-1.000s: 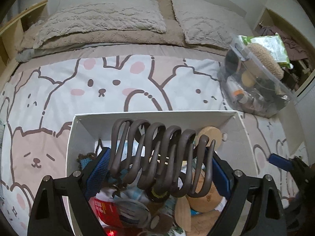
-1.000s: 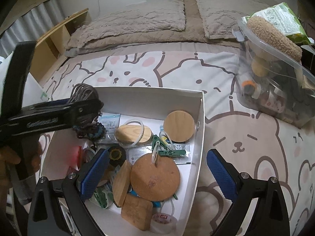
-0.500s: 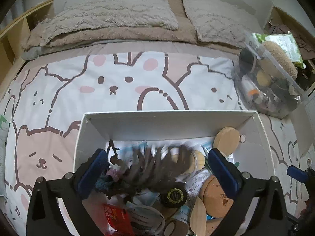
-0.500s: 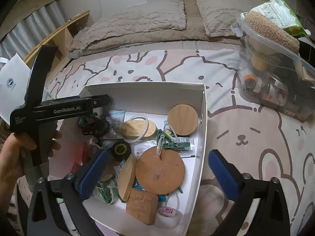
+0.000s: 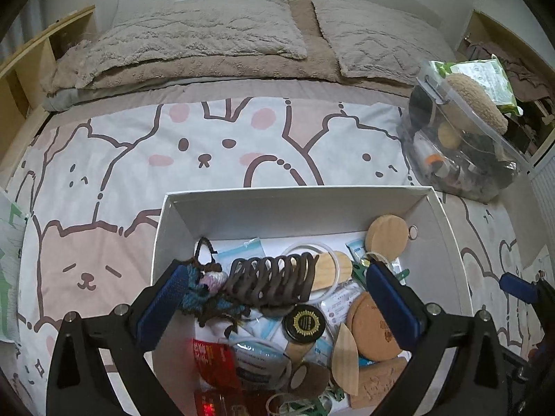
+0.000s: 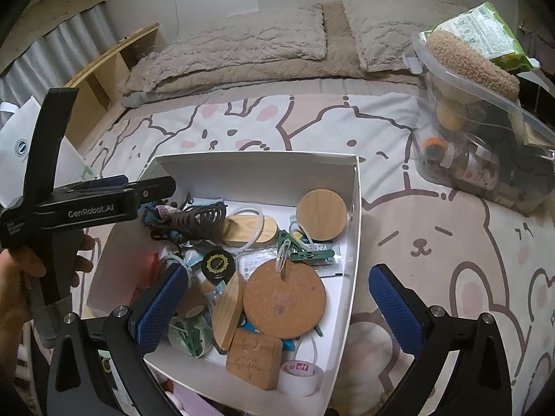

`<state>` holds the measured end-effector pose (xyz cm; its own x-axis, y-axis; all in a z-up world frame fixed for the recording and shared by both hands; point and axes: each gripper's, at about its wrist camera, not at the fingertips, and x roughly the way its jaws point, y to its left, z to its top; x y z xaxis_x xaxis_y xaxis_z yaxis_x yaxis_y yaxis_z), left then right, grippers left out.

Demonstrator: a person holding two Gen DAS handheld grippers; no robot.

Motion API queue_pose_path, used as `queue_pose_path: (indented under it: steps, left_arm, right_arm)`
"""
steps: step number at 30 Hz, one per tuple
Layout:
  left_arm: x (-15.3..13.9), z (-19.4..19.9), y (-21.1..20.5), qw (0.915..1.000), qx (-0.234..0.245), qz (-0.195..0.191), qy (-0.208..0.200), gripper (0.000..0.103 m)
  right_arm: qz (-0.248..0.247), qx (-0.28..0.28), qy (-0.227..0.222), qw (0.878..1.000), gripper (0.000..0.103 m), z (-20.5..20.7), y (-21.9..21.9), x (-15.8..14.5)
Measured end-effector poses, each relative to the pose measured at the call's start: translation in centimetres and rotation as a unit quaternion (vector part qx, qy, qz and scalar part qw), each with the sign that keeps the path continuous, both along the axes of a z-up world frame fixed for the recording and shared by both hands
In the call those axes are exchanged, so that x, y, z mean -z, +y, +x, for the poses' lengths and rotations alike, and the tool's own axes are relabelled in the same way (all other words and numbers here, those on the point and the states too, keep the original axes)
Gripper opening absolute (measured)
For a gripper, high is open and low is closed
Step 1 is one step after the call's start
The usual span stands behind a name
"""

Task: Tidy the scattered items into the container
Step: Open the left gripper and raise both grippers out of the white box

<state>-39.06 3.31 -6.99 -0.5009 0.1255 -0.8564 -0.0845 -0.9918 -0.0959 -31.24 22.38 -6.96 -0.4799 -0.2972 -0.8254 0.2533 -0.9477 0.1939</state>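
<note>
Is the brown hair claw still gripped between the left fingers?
No, the hair claw lies in the white box, clear of the open left fingers.

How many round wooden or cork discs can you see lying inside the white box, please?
2: a pale wooden disc leaning near the box's right wall, and a larger cork disc lying flat nearer the camera. Others may be buried under the clutter in the white box.
</note>
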Motion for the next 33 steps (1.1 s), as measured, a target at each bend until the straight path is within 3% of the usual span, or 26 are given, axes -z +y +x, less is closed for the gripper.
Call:
queue_pose_path:
  steps: [14,33]
  left_arm:
    - [-2.0,4.4,-0.6,0.9997,-0.002,-0.001,0.023,0.103]
    - [-3.8,13.2,-2.5,0.9976,-0.007,-0.001,0.069,0.103]
  right_arm:
    - [0.007,0.031,0.029,0.999,0.103,2.9,1.1,-1.3]
    - [0.014,0.038,0.067,0.997,0.103,9.6,0.8,-2.7]
